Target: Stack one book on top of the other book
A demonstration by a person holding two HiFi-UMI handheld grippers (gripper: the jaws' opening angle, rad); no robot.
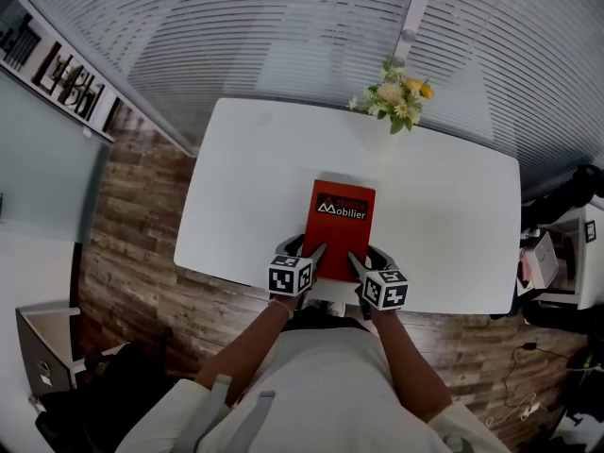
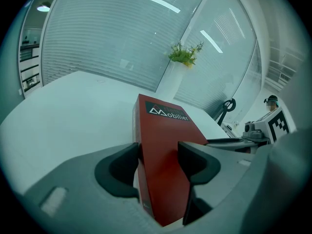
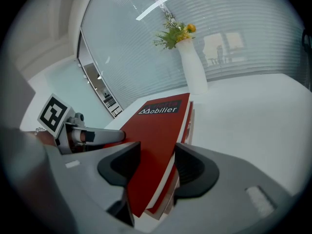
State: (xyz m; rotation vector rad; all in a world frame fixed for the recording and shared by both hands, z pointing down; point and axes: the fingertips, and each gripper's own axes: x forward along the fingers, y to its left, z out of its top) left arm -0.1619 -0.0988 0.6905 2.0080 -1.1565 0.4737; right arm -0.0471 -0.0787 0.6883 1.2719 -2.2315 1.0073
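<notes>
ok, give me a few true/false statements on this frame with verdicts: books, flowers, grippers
1. A red book lies on the white table. True.
2. The flowers stand at the table's near edge. False: they stand at the far edge, beyond the book.
3. The left gripper and right gripper are both at the book's near end. True.
4. A second book lies apart on the table. False: the right gripper view shows the second book directly under the red one.
5. The right gripper's jaws are together with nothing between them. False: they stand apart, with the book's corner between them.
</notes>
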